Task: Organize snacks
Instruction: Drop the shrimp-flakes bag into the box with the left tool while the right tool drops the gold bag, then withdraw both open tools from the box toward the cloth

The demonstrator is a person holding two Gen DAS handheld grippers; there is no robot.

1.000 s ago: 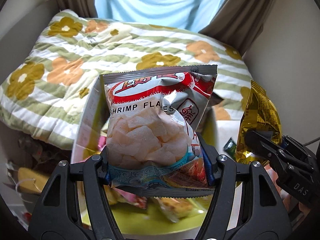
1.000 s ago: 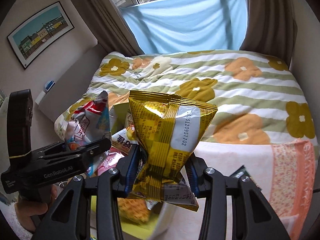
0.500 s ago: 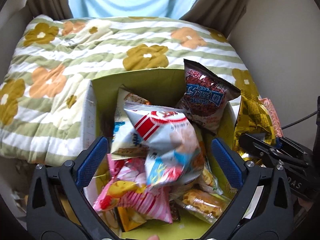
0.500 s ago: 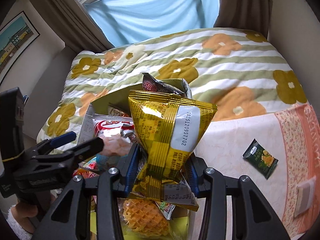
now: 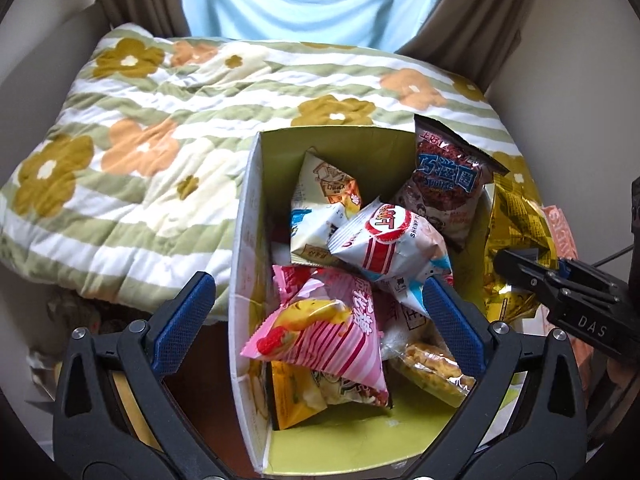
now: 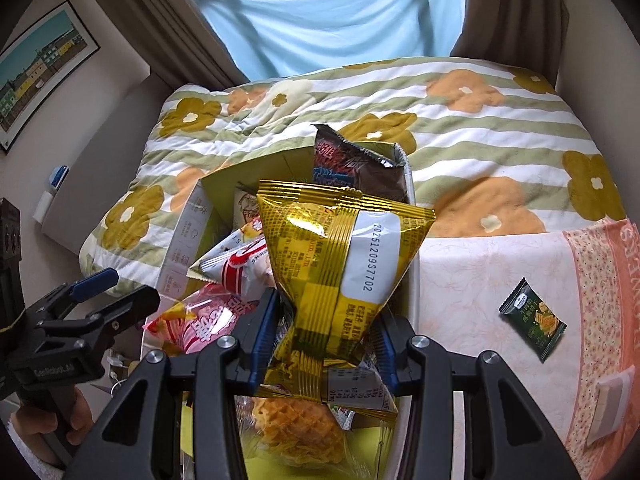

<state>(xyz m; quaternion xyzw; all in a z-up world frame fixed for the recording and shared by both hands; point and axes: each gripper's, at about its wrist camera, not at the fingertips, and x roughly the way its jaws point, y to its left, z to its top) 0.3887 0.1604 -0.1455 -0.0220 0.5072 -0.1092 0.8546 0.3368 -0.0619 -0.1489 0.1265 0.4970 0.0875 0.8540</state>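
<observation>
Where the open cardboard box [image 5: 256,216] stands at the edge of the flowered quilt [image 5: 132,128], the snacks are heaped inside it: the shrimp flakes bag [image 5: 384,240] lies loose on top, between a pink striped packet [image 5: 324,340] in front and a dark brown packet [image 5: 448,184] leaning in the far corner. A cream pouch [image 5: 320,208] behind it is half covered, and a waffle snack [image 5: 432,364] and a yellow packet [image 5: 292,400] at the bottom show only in part. The left gripper [image 5: 316,316] hovers over the box with its blue pads spread wide, nothing pressed between them. The right gripper [image 6: 326,336] is closed narrowly on the lower part of a gold bag [image 6: 340,256], held upright above the box's near right side; the bag hides much of the contents from that view. A small green packet [image 6: 534,316] lies well apart on a peach cloth [image 6: 500,272]. At the lower left of the right view, a hand [image 6: 52,424] grips the left gripper's handle, mostly cut off.
</observation>
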